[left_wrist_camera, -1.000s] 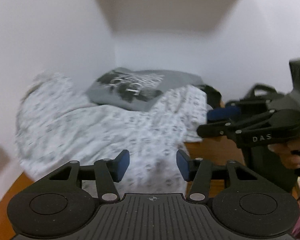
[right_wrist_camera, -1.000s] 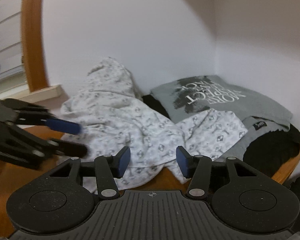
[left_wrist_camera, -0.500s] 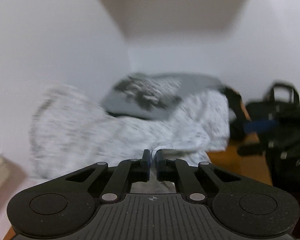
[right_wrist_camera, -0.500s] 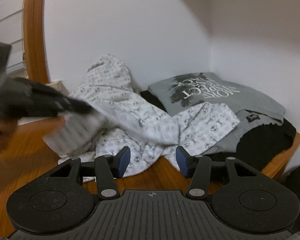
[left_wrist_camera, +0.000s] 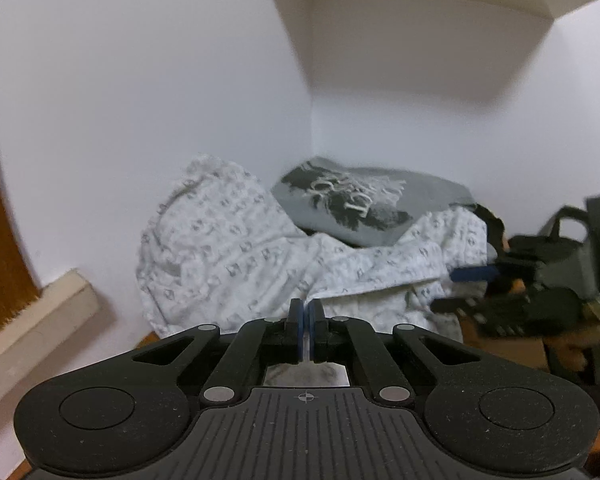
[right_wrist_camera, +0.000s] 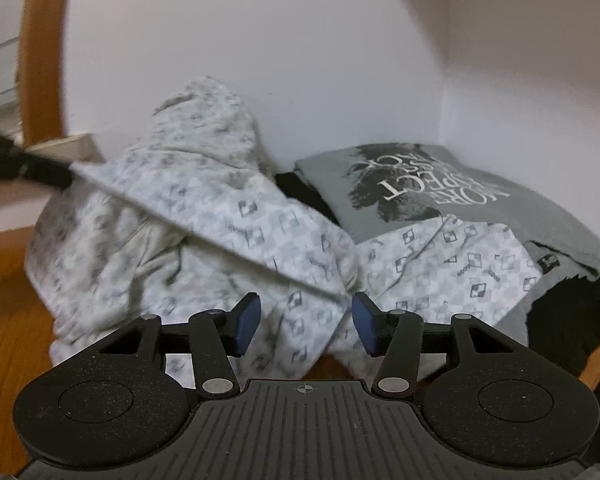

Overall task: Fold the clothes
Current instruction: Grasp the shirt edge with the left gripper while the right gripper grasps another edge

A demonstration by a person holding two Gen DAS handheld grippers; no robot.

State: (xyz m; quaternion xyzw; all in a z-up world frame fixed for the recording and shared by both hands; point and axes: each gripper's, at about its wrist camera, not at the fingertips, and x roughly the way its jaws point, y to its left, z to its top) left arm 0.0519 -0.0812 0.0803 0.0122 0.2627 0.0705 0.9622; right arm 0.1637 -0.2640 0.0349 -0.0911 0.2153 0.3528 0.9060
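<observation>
White walls meet in a corner at the far side, above a wooden table that carries the clothes. Largest item on it is the white patterned garment, crumpled in a heap against the left wall and spreading right across the middle of the table. Far right of it, in the corner, lies a folded grey T-shirt with a dark print and pale lettering, overlapped at its near edge by the white fabric. Black clothing sits under and near the grey shirt, at the right edge of the table. A cream ledge runs along the left wall. The left gripper has its jaws pressed together on an edge of the white patterned garment, and a taut fold runs from that grip diagonally across the heap in the right wrist view. The right gripper holds its jaws apart, close over the near part of the garment, blue pads on either side of the taut fold's lower end, not pressing on it.
</observation>
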